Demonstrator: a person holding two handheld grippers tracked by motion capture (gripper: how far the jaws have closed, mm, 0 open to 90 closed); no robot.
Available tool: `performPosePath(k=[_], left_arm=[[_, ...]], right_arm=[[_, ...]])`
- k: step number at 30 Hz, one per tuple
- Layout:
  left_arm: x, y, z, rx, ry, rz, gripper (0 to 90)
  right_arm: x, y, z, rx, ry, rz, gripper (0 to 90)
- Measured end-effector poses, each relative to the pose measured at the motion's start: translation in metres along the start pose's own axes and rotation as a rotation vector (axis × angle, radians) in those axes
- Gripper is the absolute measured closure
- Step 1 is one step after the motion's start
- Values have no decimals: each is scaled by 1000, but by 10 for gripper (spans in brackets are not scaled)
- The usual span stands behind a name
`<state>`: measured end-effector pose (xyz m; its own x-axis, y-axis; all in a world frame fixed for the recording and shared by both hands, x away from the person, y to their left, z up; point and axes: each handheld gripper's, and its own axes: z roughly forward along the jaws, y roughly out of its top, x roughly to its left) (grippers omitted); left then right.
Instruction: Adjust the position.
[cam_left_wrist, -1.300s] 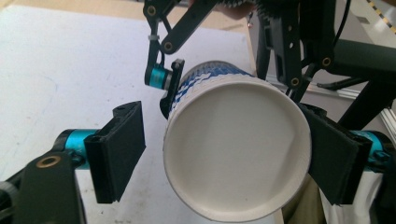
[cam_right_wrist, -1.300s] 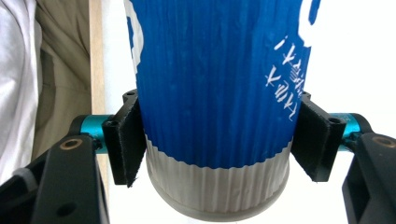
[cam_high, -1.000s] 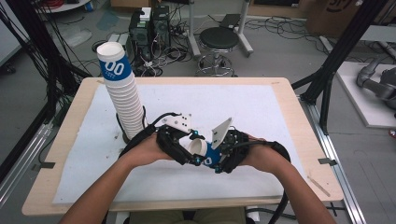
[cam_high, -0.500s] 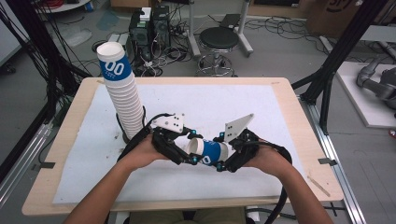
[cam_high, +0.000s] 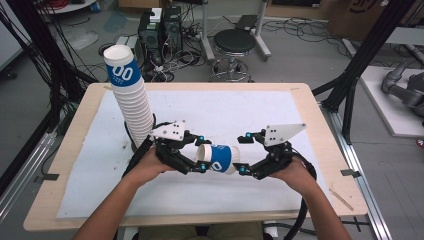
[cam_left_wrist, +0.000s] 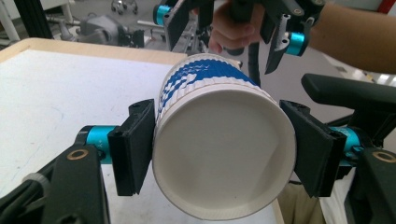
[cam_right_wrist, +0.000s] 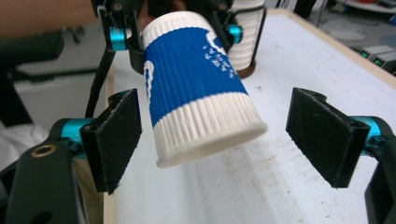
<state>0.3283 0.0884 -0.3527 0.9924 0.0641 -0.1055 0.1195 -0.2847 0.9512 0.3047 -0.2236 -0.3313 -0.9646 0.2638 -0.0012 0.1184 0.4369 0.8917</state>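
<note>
Open desk right, stack left

I see bare white-covered wooden desk (cam_high: 300, 125) rightward; the tall leaning stack of blue-and-white ribbed paper cups (cam_high: 131, 95) blocks my left.

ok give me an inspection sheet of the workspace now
surface: wooden table under a white mat, faint smudges in the right gripper view
job's things: blue and white cup held on its side above the mat; tall cup stack upright at the mat's left
clutter: nothing seen
grippers: left gripper shut on the cup near its rim; right gripper open, jaws just opened, pads clear of the cup's base end
cables: black cable trails off the near edge
surroundings: stool, floor wiring and black frame posts behind
</note>
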Motion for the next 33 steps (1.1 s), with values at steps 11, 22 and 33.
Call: performPosePath(k=[11, 22, 33], left_arm=[[2, -14, -5, -122, 1, -30, 301], [2, -18, -4, -152, -18, -38, 301], [2, -20, 0, -166, -52, -40, 303]], right_arm=[[2, -33, -2, -125, -19, 103, 168], [1, -49, 6, -185, -5, 176, 168], [2, -53, 13, -194, 37, 189, 168]])
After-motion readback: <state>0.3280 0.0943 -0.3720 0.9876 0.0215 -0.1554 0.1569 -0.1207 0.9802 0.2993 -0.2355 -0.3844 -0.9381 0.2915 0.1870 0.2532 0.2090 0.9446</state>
